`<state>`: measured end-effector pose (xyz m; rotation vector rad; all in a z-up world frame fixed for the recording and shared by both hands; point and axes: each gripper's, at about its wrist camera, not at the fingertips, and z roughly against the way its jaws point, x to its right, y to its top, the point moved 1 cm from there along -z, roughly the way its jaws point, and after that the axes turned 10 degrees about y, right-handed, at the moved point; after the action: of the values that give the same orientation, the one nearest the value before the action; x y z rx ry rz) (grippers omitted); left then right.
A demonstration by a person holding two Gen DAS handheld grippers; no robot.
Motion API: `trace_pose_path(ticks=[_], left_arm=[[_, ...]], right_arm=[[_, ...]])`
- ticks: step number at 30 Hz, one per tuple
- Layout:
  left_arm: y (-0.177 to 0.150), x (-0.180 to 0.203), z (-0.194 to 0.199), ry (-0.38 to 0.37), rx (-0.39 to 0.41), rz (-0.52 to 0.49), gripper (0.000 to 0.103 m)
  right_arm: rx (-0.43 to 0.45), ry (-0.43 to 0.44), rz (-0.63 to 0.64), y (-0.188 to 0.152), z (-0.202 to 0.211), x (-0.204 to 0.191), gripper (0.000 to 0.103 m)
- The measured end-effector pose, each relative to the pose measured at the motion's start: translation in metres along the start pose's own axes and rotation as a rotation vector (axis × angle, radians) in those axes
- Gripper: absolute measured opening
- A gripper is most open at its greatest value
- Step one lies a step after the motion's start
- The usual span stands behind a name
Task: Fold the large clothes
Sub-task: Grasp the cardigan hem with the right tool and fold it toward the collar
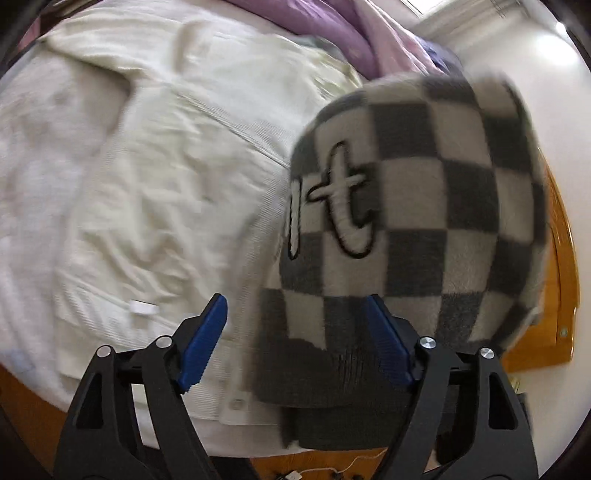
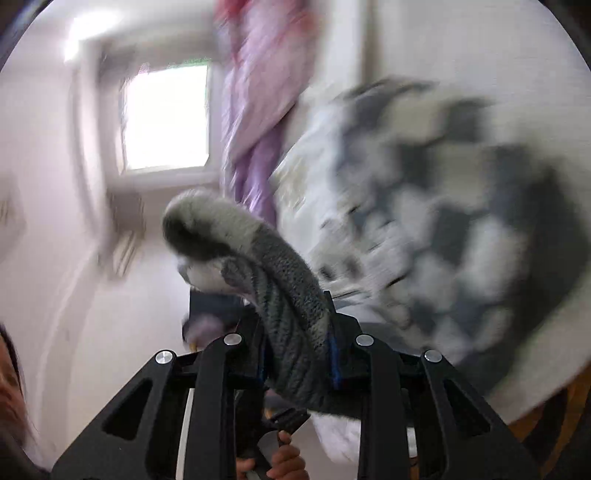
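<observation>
A grey-and-cream checkered sweater [image 1: 424, 203] with a stitched letter "t" lies in a rounded heap on the bed, on the right of the left wrist view. My left gripper [image 1: 295, 332] hovers over its dark ribbed edge. Its blue pads [image 1: 205, 343] stand wide apart and press on nothing. In the blurred right wrist view, my right gripper [image 2: 299, 354] is shut on a ribbed grey part of the sweater [image 2: 280, 295], which curls up and over to the left. The rest of the sweater [image 2: 443, 229] trails off to the right.
A cream garment [image 1: 147, 166] is spread over the bed to the left of the sweater. Purple bedding [image 1: 332, 22] is piled at the back. The wooden bed frame [image 1: 546, 332] shows at the right. A bright window [image 2: 166, 118] and a hand [image 2: 284, 461] also appear.
</observation>
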<state>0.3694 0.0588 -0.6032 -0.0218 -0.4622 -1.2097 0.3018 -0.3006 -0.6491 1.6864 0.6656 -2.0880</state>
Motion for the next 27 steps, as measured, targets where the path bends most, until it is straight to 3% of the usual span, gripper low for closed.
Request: trace_pose_path(ticks=[5, 7, 10, 14, 15, 19, 22, 27], left_arm=[[-0.02, 0.027, -0.039, 0.03, -0.096, -0.071, 0.086], [-0.03, 0.028, -0.058, 0.057, -0.145, -0.081, 0.087], [-0.041, 0.028, -0.077, 0.047, -0.201, -0.065, 0.088], [-0.053, 0.036, -0.095, 0.114, -0.222, -0.121, 0.088], [-0.056, 0.04, -0.096, 0.125, -0.211, -0.141, 0.088], [-0.062, 0.052, -0.099, 0.137, -0.206, -0.165, 0.088], [-0.065, 0.056, -0.099, 0.143, -0.206, -0.158, 0.088], [-0.068, 0.059, -0.088, 0.115, -0.199, -0.139, 0.088]], right_arm=[[0.099, -0.19, -0.07, 0.028, 0.036, 0.056, 0.018], [0.119, -0.229, -0.097, 0.034, 0.038, 0.074, 0.018], [0.064, -0.303, -0.063, 0.041, 0.024, 0.073, 0.018], [0.012, -0.447, 0.051, 0.052, 0.026, 0.048, 0.022], [0.005, -0.495, 0.089, 0.055, 0.028, 0.037, 0.022], [-0.061, -0.557, 0.331, 0.056, 0.011, -0.005, 0.024], [-0.104, -0.61, 0.488, 0.058, -0.012, -0.021, 0.049], [-0.271, -0.627, 0.505, 0.062, -0.066, 0.003, 0.05]])
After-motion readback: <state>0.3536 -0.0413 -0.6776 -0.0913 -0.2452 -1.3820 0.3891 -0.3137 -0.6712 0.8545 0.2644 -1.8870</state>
